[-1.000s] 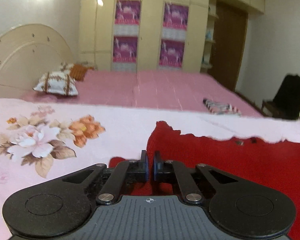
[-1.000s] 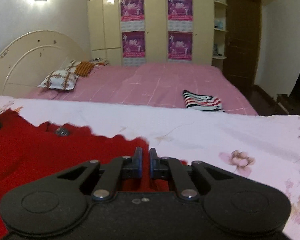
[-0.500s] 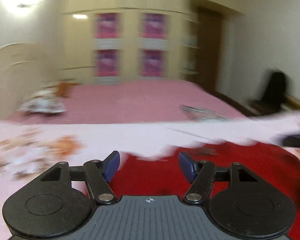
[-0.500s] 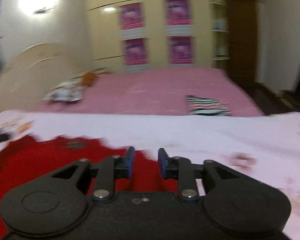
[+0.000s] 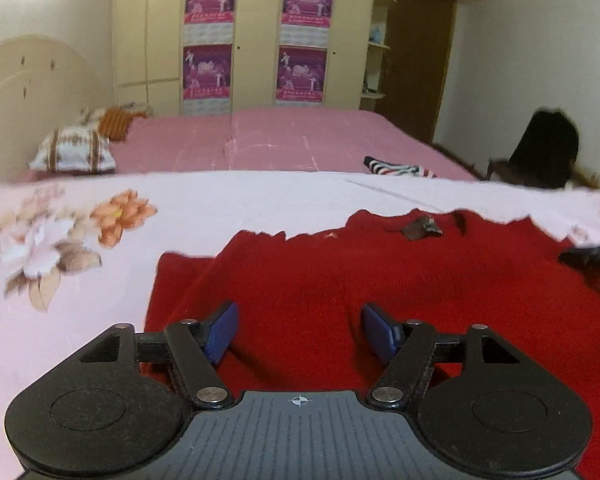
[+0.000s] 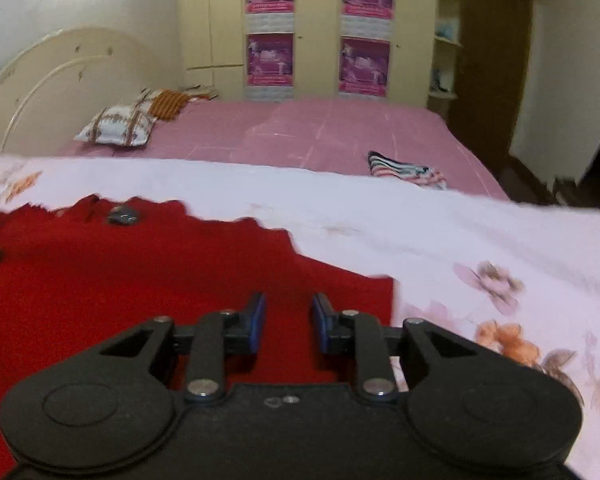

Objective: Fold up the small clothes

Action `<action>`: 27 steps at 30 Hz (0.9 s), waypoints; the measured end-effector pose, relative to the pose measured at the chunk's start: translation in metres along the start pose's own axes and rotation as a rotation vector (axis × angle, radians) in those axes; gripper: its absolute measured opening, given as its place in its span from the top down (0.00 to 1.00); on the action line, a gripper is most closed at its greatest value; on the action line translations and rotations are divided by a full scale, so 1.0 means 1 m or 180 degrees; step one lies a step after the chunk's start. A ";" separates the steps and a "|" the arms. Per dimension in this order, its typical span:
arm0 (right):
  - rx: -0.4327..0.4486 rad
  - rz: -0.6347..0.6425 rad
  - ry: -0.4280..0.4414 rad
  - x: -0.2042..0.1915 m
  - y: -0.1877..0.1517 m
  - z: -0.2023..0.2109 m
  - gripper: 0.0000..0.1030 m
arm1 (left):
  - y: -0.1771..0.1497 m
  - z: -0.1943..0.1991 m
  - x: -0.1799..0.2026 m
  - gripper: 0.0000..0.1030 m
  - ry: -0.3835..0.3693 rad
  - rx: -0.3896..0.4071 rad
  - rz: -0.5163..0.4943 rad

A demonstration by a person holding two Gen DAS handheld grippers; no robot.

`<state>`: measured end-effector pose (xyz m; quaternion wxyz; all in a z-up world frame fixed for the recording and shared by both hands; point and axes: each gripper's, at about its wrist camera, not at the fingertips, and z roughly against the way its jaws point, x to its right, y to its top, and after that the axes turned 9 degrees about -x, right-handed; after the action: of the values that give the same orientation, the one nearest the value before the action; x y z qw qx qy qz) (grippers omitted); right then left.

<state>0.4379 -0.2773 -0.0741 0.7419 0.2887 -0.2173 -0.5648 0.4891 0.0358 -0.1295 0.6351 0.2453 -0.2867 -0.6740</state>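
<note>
- A floral sheet [image 5: 220, 208] covers the near surface.
- A red garment [image 5: 380, 280] lies flat on it, under both tools.
- The left gripper [image 5: 298, 332] gapes wide, holding nothing.
- The right gripper [image 6: 288, 322] is parted less, apparently empty.
- A small dark tag [image 5: 422, 227] sits near the garment's far edge.

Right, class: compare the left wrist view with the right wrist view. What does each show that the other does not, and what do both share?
Only the left wrist view shows the left gripper wide open and the garment's left edge. Only the right wrist view shows the right gripper, less widely open, and the garment's right edge. Both show the red garment, floral sheet, striped cloth and pillow.
</note>
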 end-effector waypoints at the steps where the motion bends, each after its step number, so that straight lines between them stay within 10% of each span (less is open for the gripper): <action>1: -0.0015 -0.0003 0.0018 -0.001 0.001 0.000 0.76 | 0.001 0.001 0.006 0.33 0.0051 0.0011 0.0004; 7: 0.0253 0.0161 0.0072 -0.041 -0.005 0.046 0.69 | -0.006 0.042 0.056 0.33 0.0017 0.0289 -0.0330; 15: -0.0072 0.0695 0.0390 -0.124 -0.037 0.036 0.72 | -0.030 0.042 0.071 0.33 -0.0017 0.0053 -0.0282; 22: -0.0104 0.0141 -0.0101 -0.044 -0.041 0.049 0.72 | -0.061 0.065 -0.007 0.23 0.0067 0.0071 0.0311; 27: -0.0121 0.0046 -0.0057 -0.037 -0.038 0.060 0.70 | -0.053 0.087 0.029 0.23 0.0130 0.0229 0.0154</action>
<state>0.3624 -0.2597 -0.0552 0.7494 0.2679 -0.2153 -0.5660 0.3884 0.0154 -0.1037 0.6477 0.2746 -0.3035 -0.6426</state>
